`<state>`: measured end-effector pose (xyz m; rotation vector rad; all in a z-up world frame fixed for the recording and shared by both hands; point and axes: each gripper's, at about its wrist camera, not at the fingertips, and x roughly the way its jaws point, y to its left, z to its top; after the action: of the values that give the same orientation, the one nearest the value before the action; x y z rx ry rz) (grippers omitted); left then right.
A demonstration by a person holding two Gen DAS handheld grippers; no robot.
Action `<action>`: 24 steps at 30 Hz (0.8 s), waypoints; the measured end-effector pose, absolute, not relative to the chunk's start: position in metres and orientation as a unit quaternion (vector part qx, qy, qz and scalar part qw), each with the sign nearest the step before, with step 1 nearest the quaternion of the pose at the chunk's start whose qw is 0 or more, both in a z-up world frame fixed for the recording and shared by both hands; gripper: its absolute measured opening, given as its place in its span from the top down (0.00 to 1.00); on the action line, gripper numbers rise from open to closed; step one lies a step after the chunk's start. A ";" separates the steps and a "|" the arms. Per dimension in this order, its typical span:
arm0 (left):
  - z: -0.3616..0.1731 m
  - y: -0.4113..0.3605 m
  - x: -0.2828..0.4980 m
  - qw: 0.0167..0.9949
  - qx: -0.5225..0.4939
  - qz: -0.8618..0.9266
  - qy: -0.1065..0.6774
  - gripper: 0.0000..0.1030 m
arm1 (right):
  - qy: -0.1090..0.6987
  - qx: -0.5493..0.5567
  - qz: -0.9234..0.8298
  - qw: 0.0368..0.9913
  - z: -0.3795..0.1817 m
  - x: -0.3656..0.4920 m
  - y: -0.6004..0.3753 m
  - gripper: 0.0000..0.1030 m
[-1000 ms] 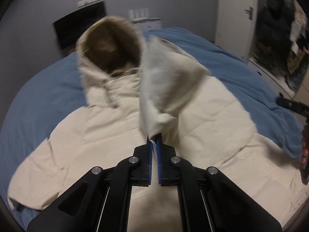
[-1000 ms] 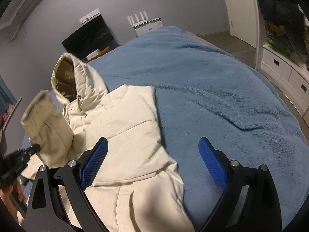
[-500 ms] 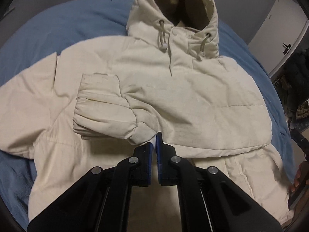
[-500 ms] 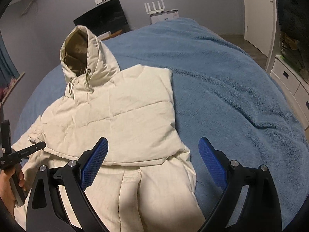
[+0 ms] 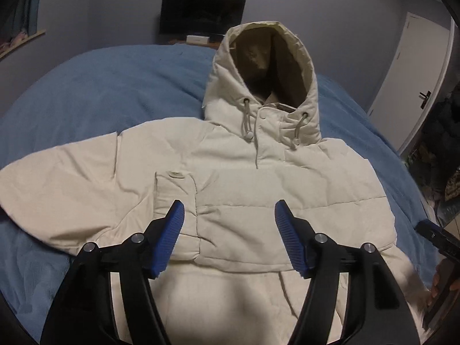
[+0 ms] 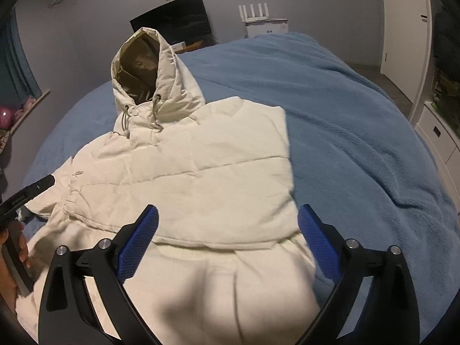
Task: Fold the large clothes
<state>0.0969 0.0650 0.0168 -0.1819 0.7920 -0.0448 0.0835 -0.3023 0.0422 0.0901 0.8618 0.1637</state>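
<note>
Cream hooded jacket (image 5: 258, 195) lies front-up on the blue blanket (image 5: 95, 97), filling the centre and lower half of the left wrist frame; hood (image 5: 267, 66) props open toward the top centre, olive lining showing, two drawcords hanging below it. One sleeve stretches flat to the left edge of the frame; the cuff (image 5: 175, 198) of a folded-in sleeve rests on the chest, centre-left. Left gripper (image 5: 228, 235) at bottom centre, blue pads spread apart, jaws having just been opening, nothing pinched between them (only the jacket front lying below). Right wrist view: same jacket sits centre and lower left, its near side folded in to a straight edge running down the middle of the frame, bare blanket to the right. Right gripper (image 6: 227, 244) at bottom centre, pads wide apart, hovering above the jacket's lower half, gripping nothing. A hand (image 6: 11, 261) holding the other tool shows at the lower left edge. Dark screen (image 5: 202, 14) on the grey wall at top centre; white door (image 5: 414, 77) at the right; a white router (image 6: 256, 11) at top centre-right of the right wrist view
</note>
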 end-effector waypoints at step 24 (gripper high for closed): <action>-0.077 0.065 0.138 0.855 -0.064 -0.019 0.515 0.33 | 0.521 0.024 0.036 0.853 -0.062 0.140 -0.278 0.07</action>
<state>0.1381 0.0653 -0.0768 -0.1345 1.0825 -0.0405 0.1398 -0.2776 -0.0619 0.0496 1.0958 0.0766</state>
